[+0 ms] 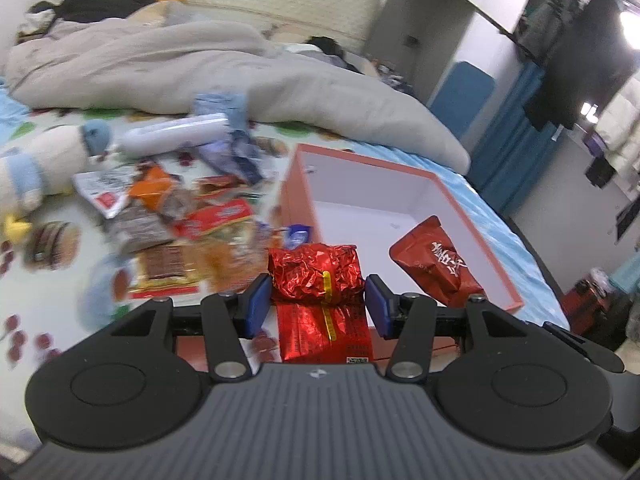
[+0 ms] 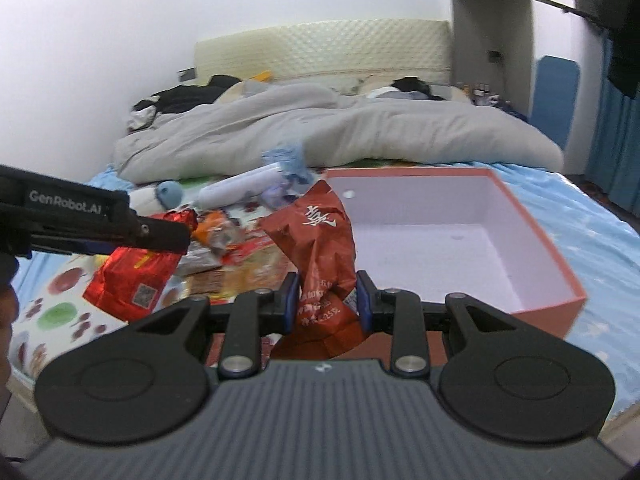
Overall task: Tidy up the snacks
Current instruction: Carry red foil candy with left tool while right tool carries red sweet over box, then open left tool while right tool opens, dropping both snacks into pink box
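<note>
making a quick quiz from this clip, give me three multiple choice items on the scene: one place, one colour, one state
1. Where does the orange box sit?
A. on the bed
B. on a shelf
C. on the floor

2. What colour is the inside of the box?
A. black
B. white
C. green

3. What state is the left tool in?
A. open and holding nothing
B. shut on a shiny red foil packet
C. out of view

Answers:
1. A, its base rests on the blue sheet.
2. B, the inner walls and floor are white.
3. B, its blue pads press the shiny red foil packet; the right tool likewise grips a dark red snack bag.
</note>
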A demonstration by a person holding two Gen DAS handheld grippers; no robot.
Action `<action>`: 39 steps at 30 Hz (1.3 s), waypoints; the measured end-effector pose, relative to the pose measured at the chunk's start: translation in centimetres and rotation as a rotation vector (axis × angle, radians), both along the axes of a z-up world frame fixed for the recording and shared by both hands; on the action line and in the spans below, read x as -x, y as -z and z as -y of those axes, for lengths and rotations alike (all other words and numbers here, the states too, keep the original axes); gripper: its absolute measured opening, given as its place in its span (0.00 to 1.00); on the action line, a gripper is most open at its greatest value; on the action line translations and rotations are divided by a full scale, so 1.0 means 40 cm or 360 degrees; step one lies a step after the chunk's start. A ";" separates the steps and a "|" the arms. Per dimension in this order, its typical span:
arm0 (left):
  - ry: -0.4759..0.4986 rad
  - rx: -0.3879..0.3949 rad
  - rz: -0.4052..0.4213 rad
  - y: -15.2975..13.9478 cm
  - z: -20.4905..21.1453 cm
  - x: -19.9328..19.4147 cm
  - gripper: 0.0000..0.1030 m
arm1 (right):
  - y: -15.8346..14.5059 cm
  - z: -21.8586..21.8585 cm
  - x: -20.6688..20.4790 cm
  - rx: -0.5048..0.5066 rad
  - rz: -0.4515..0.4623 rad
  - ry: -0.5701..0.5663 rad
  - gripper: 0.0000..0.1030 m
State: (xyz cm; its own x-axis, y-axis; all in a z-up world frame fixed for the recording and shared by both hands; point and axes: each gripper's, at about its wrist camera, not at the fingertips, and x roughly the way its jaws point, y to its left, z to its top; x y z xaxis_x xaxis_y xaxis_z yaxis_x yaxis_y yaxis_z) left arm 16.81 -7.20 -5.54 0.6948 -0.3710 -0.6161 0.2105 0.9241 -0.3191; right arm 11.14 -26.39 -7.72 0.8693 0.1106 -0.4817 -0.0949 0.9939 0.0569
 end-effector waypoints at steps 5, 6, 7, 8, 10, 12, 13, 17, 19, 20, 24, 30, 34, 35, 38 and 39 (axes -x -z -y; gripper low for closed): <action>0.0112 0.0005 0.0013 0.006 0.073 -0.059 0.55 | 0.000 0.076 -0.025 0.0015 0.0004 0.0098 0.32; 0.0117 0.0003 0.0020 0.006 0.089 -0.071 0.55 | 0.001 0.089 -0.032 0.0016 0.0001 0.0116 0.32; 0.0124 -0.0014 0.0027 0.007 0.107 -0.083 0.55 | 0.000 0.106 -0.039 0.0014 0.0001 0.0136 0.32; 0.0147 -0.0032 0.0039 0.006 0.130 -0.099 0.55 | 0.000 0.124 -0.050 0.0014 0.0003 0.0157 0.32; 0.0183 -0.0040 0.0060 0.001 0.167 -0.125 0.55 | -0.001 0.157 -0.071 0.0010 -0.0002 0.0186 0.32; 0.0244 -0.0028 0.0060 -0.007 0.209 -0.160 0.55 | -0.001 0.192 -0.099 -0.0026 -0.0021 0.0210 0.32; 0.0258 -0.0025 0.0054 -0.009 0.228 -0.177 0.55 | 0.000 0.209 -0.116 -0.0052 -0.0041 0.0218 0.32; 0.0342 -0.0065 0.0034 -0.013 0.306 -0.248 0.55 | 0.008 0.244 -0.177 -0.0052 -0.0090 0.0245 0.32; 0.0367 -0.0075 -0.0009 -0.003 0.340 -0.280 0.55 | 0.020 0.260 -0.202 -0.0039 -0.0117 0.0264 0.32; 0.0378 -0.0093 -0.0025 0.003 0.355 -0.296 0.55 | 0.028 0.269 -0.217 -0.0040 -0.0141 0.0270 0.32; 0.0409 -0.0115 -0.0142 0.038 0.394 -0.366 0.55 | 0.072 0.282 -0.260 -0.0035 -0.0250 0.0265 0.32; 0.0375 -0.0125 -0.0252 0.075 0.391 -0.430 0.55 | 0.124 0.290 -0.293 -0.0046 -0.0381 0.0219 0.32; 0.0397 -0.0217 -0.0240 0.088 0.394 -0.431 0.55 | 0.142 0.290 -0.298 -0.0060 -0.0414 0.0199 0.32; 0.0398 -0.0243 -0.0224 0.088 0.395 -0.427 0.55 | 0.145 0.292 -0.299 -0.0064 -0.0419 0.0199 0.33; 0.0397 -0.0252 -0.0243 0.086 0.393 -0.434 0.60 | 0.146 0.305 -0.300 -0.0109 -0.0416 0.0223 0.35; 0.0388 -0.0255 -0.0254 0.084 0.390 -0.439 0.64 | 0.145 0.310 -0.300 -0.0128 -0.0417 0.0224 0.36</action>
State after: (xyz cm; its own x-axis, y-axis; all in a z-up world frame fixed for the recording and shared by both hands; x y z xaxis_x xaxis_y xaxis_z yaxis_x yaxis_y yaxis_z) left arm 34.35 -22.79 -8.88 0.4876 -0.4042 -0.7739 0.3907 0.8937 -0.2207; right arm 23.15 -38.78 -13.50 0.7260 0.0445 -0.6862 0.0719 0.9875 0.1402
